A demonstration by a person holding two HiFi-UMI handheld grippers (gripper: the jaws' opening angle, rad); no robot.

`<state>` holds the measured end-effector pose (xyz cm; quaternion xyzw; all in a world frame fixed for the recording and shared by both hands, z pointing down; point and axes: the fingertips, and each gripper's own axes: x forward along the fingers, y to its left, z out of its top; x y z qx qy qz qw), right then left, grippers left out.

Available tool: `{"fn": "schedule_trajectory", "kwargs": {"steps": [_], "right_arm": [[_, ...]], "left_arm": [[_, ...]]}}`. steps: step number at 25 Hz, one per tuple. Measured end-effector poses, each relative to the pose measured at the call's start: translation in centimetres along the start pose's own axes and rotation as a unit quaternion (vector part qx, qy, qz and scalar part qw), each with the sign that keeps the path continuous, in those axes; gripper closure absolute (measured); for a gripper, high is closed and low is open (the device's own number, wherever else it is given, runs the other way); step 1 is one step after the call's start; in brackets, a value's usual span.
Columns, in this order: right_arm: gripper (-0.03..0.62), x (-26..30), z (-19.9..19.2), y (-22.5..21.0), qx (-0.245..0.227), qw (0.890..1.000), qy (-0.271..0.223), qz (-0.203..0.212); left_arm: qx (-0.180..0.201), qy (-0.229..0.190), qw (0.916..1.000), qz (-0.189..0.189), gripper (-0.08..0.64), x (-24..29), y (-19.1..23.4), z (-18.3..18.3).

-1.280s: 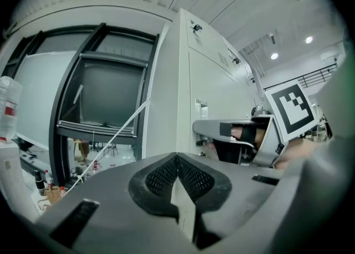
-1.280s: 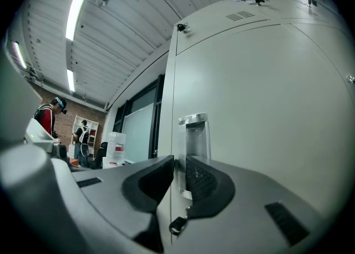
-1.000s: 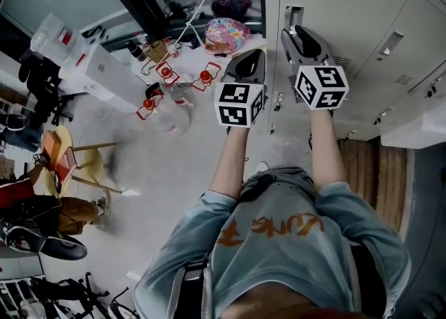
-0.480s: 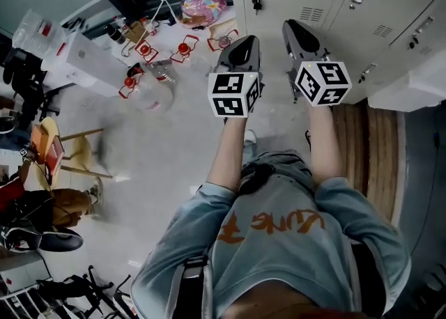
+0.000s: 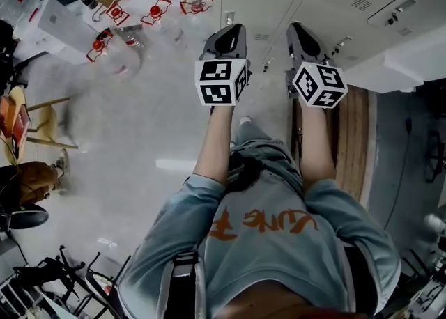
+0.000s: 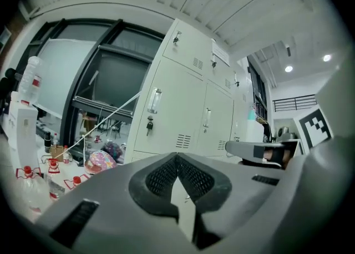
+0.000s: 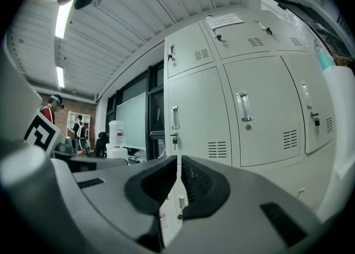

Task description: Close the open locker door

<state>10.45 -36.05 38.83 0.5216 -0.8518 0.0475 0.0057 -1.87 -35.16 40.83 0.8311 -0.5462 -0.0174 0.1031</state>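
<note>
While both claws point level at the bank of lockers, each is closed and empty. Left claw: ribbed black pads meet at the tips; a thin wedge of light shows below them. Right claw: jaws have just been closing; a hairline slit between the cross-hatched pads, nothing in it. Claw bodies are smooth grey moulded plastic; each carries a white cube with black square markers.

Locker door: pale grey painted sheet metal; flat rectangular panel; upright chrome pull handle with a round lock below it; small louvred vent low at one side. It stands ahead of the right claw, apart from it, flush with its neighbours. Every door in view lies shut in its frame; which is the task's door I cannot tell. Floor: pale, matte, speckled.
</note>
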Motion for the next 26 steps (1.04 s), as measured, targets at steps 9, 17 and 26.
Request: {"fn": "schedule_trajectory", "kwargs": {"steps": [9, 17, 26], "right_arm": [[0.548, -3.0, 1.9, -2.7, -0.021, 0.999, -0.024, -0.021], [0.548, -4.4, 2.3, -3.7, -0.023, 0.999, -0.033, -0.021], [0.549, -4.7, 2.5, -2.2, -0.033, 0.999, -0.042, 0.001]], "left_arm": [[0.020, 0.000, 0.9996, 0.020, 0.538, 0.0, -2.3, 0.3], [0.034, 0.001, 0.9991, 0.025, 0.538, -0.5, -4.4, 0.1], [0.039, -0.003, 0.9984, 0.040, 0.538, -1.7, -4.0, 0.3]]}}
